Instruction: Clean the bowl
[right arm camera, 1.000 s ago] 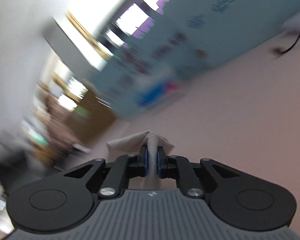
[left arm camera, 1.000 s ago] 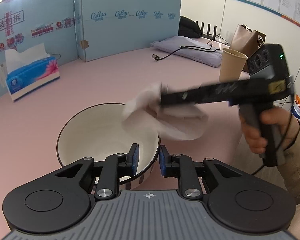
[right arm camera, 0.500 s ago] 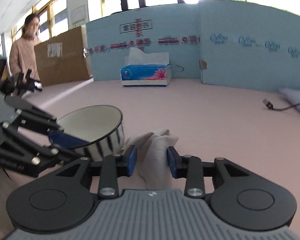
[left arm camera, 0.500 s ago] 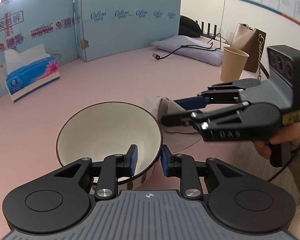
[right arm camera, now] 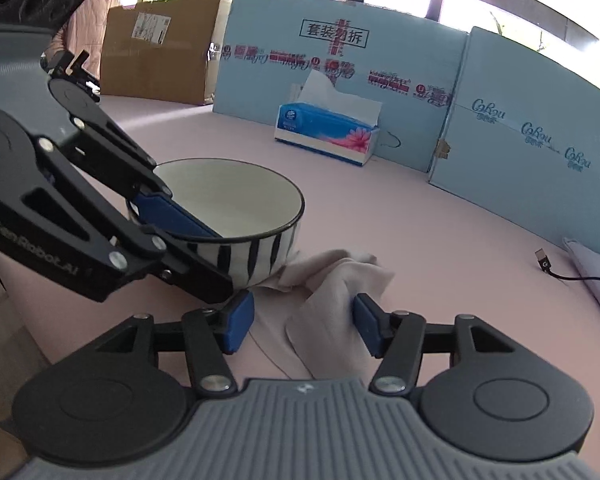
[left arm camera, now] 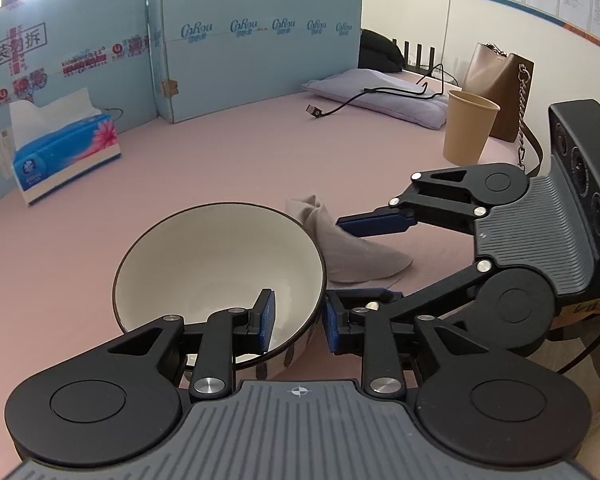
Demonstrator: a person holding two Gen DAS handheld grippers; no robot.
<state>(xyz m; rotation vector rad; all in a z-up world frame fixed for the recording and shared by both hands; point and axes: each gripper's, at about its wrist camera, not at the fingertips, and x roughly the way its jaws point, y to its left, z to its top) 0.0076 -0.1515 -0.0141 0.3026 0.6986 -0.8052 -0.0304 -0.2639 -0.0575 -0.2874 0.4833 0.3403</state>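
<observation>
The bowl (left arm camera: 220, 268) sits at the lower middle of the frame, its rim pinched by the left hand-held gripper (left arm camera: 296, 320). The right hand-held gripper (right arm camera: 303, 322) is opening around the cloth (right arm camera: 332, 280), which lies on the pink worktop (left arm camera: 220, 152) beside the bowl. Wiping looks finished; next, let go of the bowl.

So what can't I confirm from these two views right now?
- Near inside wall of the white striped ceramic bowl: left wrist view, hidden behind the left gripper.
- Crumpled beige cloth: its near end is hidden under the right gripper, whose jaws are opening.
- Small print on the blue tissue box: too small.
</observation>
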